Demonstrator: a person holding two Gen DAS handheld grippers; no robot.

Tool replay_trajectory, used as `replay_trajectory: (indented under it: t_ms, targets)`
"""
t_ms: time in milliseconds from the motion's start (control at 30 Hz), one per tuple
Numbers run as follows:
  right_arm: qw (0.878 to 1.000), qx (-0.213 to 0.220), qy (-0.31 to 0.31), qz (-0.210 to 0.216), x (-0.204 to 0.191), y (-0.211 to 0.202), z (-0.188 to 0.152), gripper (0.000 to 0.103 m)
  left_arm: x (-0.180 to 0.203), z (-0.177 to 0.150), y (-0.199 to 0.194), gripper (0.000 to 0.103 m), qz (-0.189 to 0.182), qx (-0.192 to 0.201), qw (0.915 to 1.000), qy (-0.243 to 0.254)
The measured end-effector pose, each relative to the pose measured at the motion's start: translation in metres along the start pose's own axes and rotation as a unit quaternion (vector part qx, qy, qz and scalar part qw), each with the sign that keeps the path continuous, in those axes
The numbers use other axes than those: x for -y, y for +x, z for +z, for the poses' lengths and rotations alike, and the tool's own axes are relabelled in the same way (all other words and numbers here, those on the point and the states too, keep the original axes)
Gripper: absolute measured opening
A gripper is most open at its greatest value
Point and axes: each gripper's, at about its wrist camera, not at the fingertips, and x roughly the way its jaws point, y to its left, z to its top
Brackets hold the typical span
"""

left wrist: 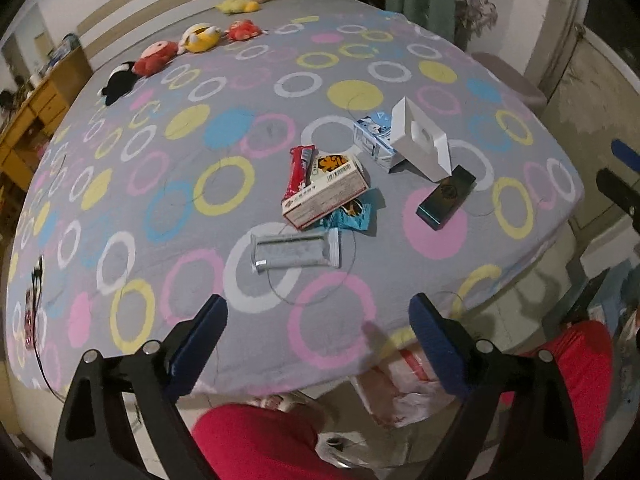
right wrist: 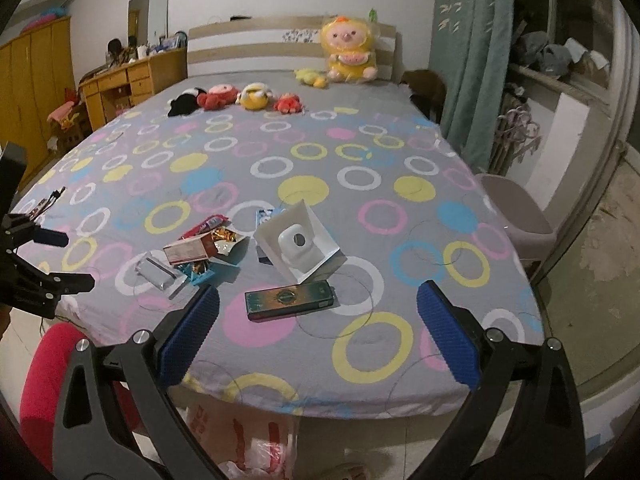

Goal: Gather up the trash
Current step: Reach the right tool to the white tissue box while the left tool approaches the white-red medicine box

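Trash lies on the bed's near end. A silver wrapper (left wrist: 296,251) (right wrist: 158,272) is nearest the foot. Behind it a white and red carton (left wrist: 326,192) (right wrist: 188,251) rests on a blue wrapper (left wrist: 352,216) and beside a red wrapper (left wrist: 298,170). A white open box (left wrist: 420,140) (right wrist: 298,242) leans on a blue and white carton (left wrist: 372,140). A dark green box (left wrist: 446,196) (right wrist: 290,300) lies to the right. My left gripper (left wrist: 318,308) hangs open over the bed's foot edge, empty. My right gripper (right wrist: 318,300) is open, empty, with the dark green box just beyond its tips.
The bed sheet (left wrist: 160,184) is grey with coloured rings. Plush toys (right wrist: 240,98) sit near the headboard. A plastic bag (left wrist: 400,392) (right wrist: 256,444) lies on the floor below the bed's foot. Red trousered legs (left wrist: 256,440) are beside it. A stool (right wrist: 520,216) stands right.
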Motion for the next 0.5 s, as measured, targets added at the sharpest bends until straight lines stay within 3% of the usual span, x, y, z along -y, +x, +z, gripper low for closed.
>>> replay_trajectory:
  t_ms: [100,233,500]
  targets:
    - [1.0,-0.016,-0.005,0.014,0.004,0.022,0.007,0.097,0.003,0.01,0.012,0.09,-0.01,-0.004,0.9996,0.027]
    - [0.998,-0.037,-0.029,0.029,0.003,0.051,0.014,0.097,0.006,0.029,0.034,0.09,-0.055,-0.012,0.9952,0.08]
    - [0.992,-0.082,-0.067,0.069,-0.005,0.105,0.027,0.097,0.01,0.059,0.084,0.09,-0.038,-0.015,0.9842,0.172]
